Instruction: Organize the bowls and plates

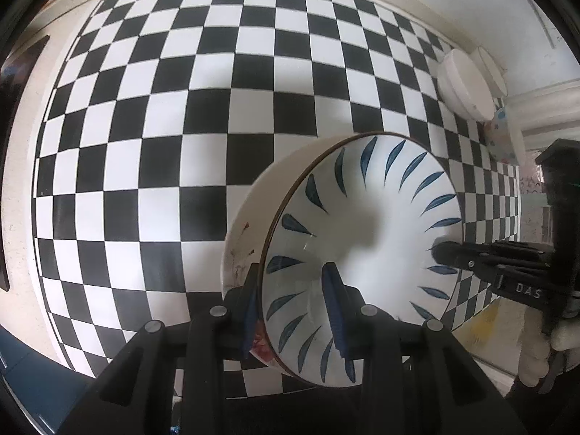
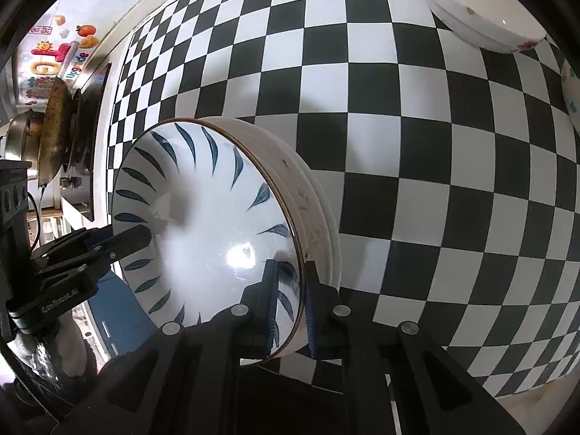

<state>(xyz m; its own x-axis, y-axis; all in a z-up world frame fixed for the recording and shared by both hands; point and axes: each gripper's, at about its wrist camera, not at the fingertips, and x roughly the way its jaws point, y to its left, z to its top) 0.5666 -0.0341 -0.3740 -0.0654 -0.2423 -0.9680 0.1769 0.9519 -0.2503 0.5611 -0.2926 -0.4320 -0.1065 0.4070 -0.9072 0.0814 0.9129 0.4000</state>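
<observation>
**Two claws gripping one leaf-patterned bowl above a checkered surface**

Left wrist view. The checkered surface fills the left and centre of the frame. Low in the middle, the left claw is clenched on the near rim of the bowl, one blue-padded finger outside the wall and one inside. The bowl is white with blue leaf strokes around its inner wall and a thin dark edge; it appears tilted, with its opening toward the camera. At its far rim, on the right, the right claw is closed on the wall, and one finger shows inside the bowl. Above it, near the surface's right edge, sit two white dishes. A gloved hand shows at the lower right.

Right wrist view. At the far left stand dark pans below colourful wall stickers. The left claw holds the bowl's far rim. In the lower centre, the right claw is clamped on the near rim, one finger on each side of the wall. The bowl's outer wall shows stacked ridges, so it may be more than one bowl. At the upper right, a white bowl rests on the checkered surface, well apart from the held one.
</observation>
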